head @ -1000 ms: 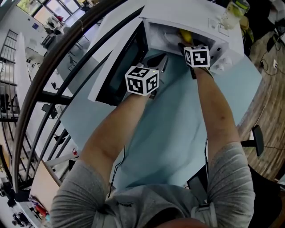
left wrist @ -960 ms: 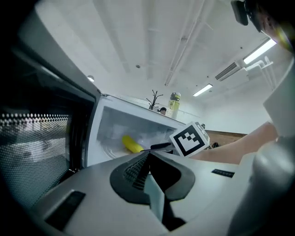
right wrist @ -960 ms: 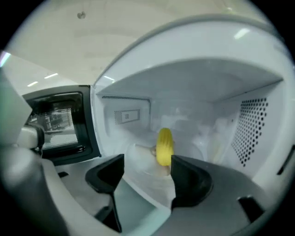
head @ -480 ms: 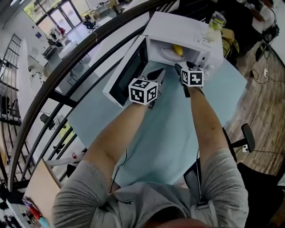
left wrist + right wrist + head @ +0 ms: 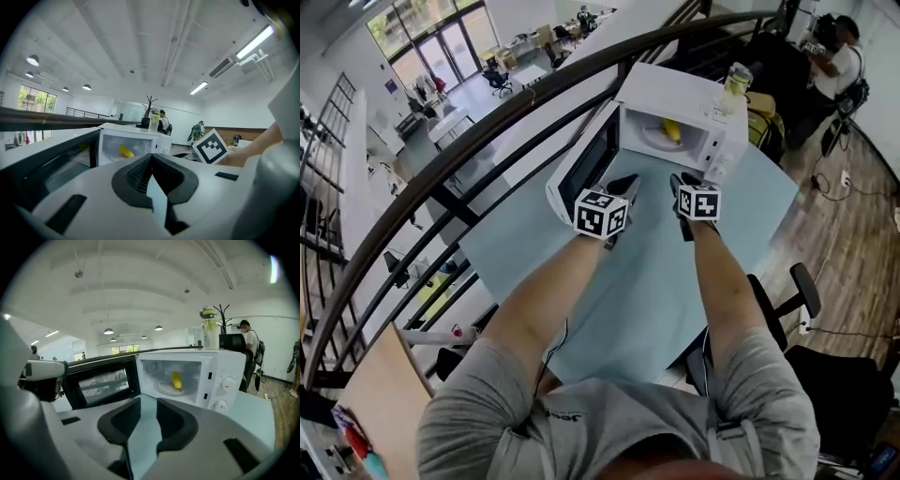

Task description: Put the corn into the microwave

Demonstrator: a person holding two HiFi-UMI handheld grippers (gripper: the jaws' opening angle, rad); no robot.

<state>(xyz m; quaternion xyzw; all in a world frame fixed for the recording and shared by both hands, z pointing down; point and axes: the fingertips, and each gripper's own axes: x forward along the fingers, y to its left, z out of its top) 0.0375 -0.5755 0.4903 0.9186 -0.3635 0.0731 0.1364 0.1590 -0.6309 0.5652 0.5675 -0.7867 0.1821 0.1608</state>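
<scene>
On the pale blue table (image 5: pixel 675 281), a white microwave (image 5: pixel 670 89) is standing with its door (image 5: pixel 586 164) hanging open. Near it, the left gripper (image 5: pixel 151 156) is hovering with its jaws together, empty. The right gripper (image 5: pixel 147 397) is hovering too; its jaws have just been closing and are standing slightly apart on nothing. The corn (image 5: pixel 672 130) is lying on the turntable (image 5: pixel 161 387) inside.

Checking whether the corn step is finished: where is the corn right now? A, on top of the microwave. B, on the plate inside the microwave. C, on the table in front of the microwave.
B: the corn lies on the plate inside the microwave, whose door stands open.
</scene>
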